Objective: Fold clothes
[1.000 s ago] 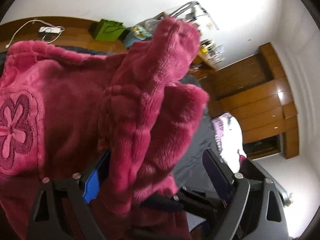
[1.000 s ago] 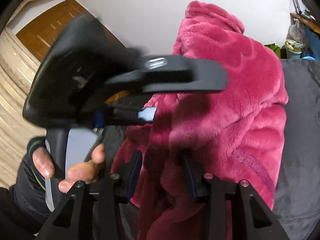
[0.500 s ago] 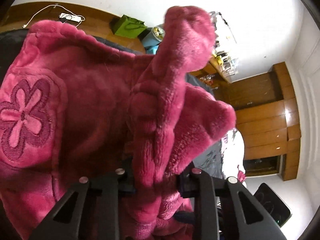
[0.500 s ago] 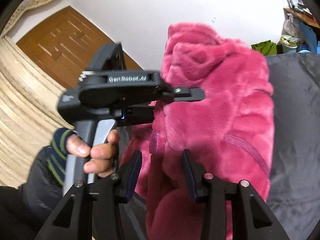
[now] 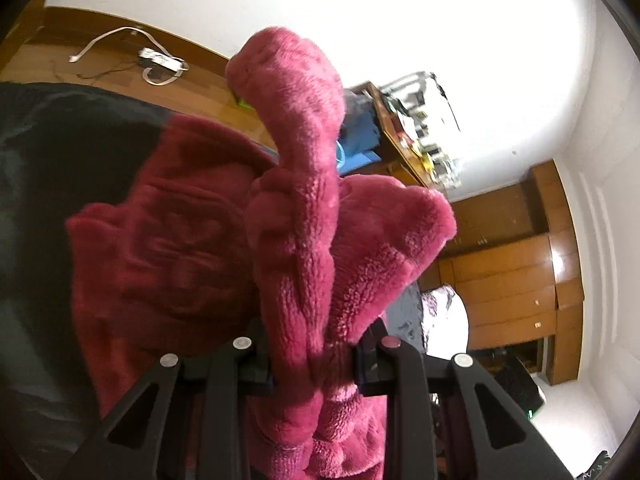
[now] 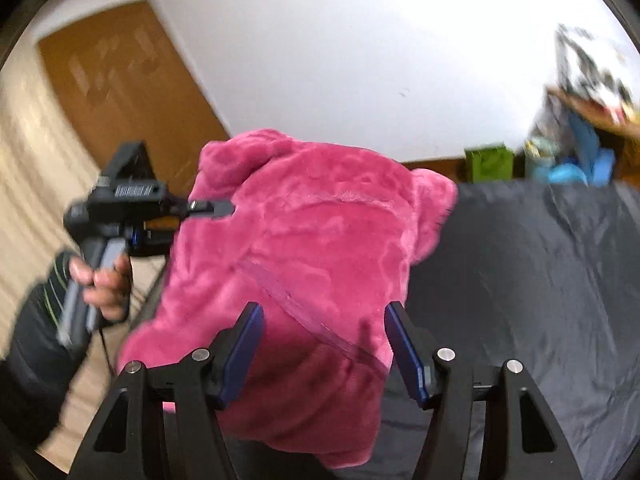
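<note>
A fluffy magenta fleece garment (image 5: pixel 296 240) fills the left wrist view. My left gripper (image 5: pixel 312 352) is shut on a thick bunched fold of it, and the cloth rises in a tall ridge above the fingers. In the right wrist view the same garment (image 6: pixel 312 248) hangs from the left gripper (image 6: pixel 212 208), which a hand (image 6: pixel 104 280) holds at the left; its lower part rests on the dark grey sheet (image 6: pixel 528 280). My right gripper (image 6: pixel 326 340) stands open, its blue pads (image 6: pixel 248 340) apart, with the fleece lying just beyond and between them, not pinched.
Dark sheet (image 5: pixel 60 168) covers the work surface. Beyond its far edge sit a green bag (image 6: pixel 488 162) and blue items (image 6: pixel 576 168) by the white wall. A power strip (image 5: pixel 160 62) lies on the wood floor, with a cluttered shelf (image 5: pixel 420 120) and wooden cabinets (image 5: pixel 512 272) at right.
My left gripper went from wide open to shut on the fleece fold and lifted it. My right gripper's jaws have spread and let go of the garment, which now sits farther off.
</note>
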Motion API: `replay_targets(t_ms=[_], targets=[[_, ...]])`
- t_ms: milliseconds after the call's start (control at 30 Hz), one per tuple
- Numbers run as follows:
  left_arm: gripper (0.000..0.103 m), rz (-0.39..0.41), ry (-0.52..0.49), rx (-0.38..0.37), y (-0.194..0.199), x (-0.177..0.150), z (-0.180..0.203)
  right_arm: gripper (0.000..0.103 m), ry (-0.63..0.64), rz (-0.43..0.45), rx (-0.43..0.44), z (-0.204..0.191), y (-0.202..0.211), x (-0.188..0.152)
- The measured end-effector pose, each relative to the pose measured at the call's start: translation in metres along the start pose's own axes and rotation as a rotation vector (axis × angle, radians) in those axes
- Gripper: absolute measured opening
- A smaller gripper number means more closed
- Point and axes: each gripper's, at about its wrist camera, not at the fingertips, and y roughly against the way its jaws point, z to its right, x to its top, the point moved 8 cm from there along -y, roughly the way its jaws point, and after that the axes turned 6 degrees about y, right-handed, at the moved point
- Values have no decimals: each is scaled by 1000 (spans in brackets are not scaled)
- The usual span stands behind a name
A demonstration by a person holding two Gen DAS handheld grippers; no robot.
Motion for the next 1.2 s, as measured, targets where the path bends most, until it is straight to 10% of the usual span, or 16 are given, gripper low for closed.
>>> replay_targets(t_ms=[400,600,767,1200], targets=[[35,-3,3,161,-28,8,-63,68,360,-125,-110,-88,-107,7],[55,20,-56,262,-49,18,-84,80,484,-163,-186,-99,-137,-16],[83,64,-120,365,-45,19,-96,83,465,-165,-187,-95,-147,-17],[83,214,-183,414,19,5,-60,84,441,-40,-159,-104,-98,11]])
